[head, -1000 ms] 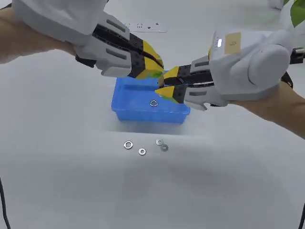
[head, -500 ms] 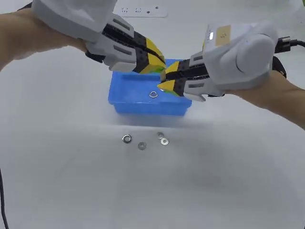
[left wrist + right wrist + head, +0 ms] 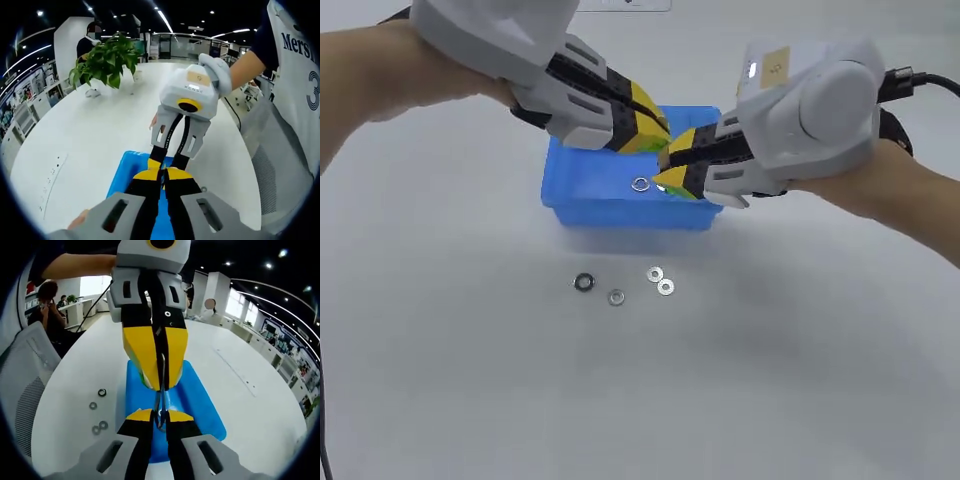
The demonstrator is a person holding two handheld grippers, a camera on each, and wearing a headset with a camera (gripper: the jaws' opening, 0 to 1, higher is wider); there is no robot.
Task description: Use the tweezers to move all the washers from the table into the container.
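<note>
Left gripper (image 3: 658, 136): we are holding its jaws closed on one end of the thin metal tweezers (image 3: 161, 385).
Right gripper (image 3: 666, 176): we are pinching the other end with closed jaws, above the blue rectangular plastic container (image 3: 570, 205).
Washers: one silver ring-shaped metal washer (image 3: 639, 184) is lying in the container. Four loose washers (image 3: 616, 297) are lying on the white worktop (image 3: 770, 380), nearer its near edge.
Step, as we judge it: we are resettling the tweezers between grippers.
Doing it well: we are seating one grip squarely mid-length before loosening the other.
</note>
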